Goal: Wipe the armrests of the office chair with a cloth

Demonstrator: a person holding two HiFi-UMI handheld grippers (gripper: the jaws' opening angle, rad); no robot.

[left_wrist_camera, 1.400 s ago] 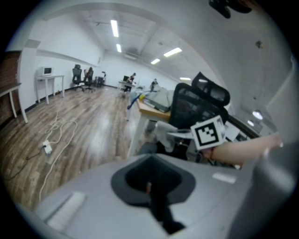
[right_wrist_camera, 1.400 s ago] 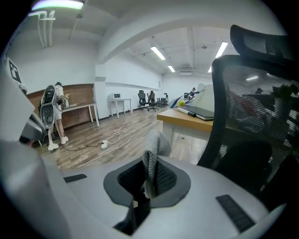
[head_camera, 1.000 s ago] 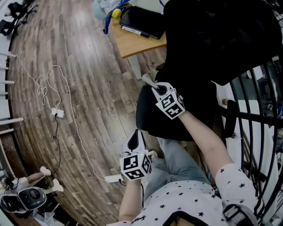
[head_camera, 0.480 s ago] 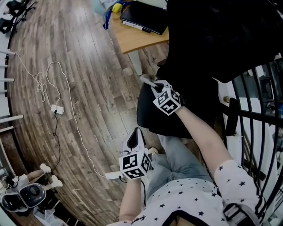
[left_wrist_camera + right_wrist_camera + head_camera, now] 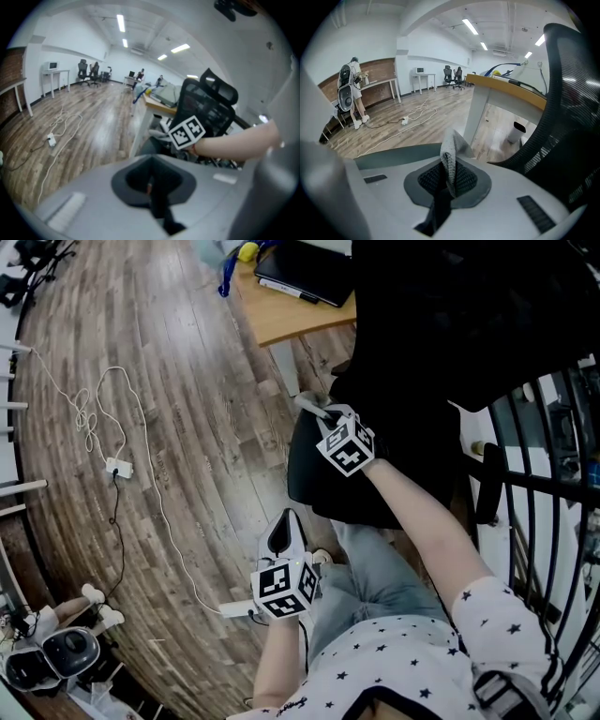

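Observation:
The black office chair (image 5: 323, 479) stands in front of me, its tall mesh back (image 5: 450, 315) at the upper right of the head view. My right gripper (image 5: 320, 414) is shut on a grey cloth (image 5: 308, 405) at the seat's far left edge, beside the chair back. In the right gripper view the cloth (image 5: 450, 157) sticks up folded from the shut jaws, with the mesh back (image 5: 569, 98) on the right. My left gripper (image 5: 285, 524) hangs over the floor near my knee, shut with nothing in it (image 5: 151, 180). A black armrest (image 5: 487, 489) shows at the right; no gripper is at it.
A wooden desk (image 5: 291, 324) with a black laptop (image 5: 305, 268) stands just beyond the chair. A white cable and power strip (image 5: 118, 468) lie on the wood floor at the left. Black metal bars (image 5: 544, 493) run along the right. A person's feet (image 5: 94, 601) show at the lower left.
My right gripper has moved with the cloth a little away from me, along the seat's far left edge towards the chair back. The left gripper has hardly moved.

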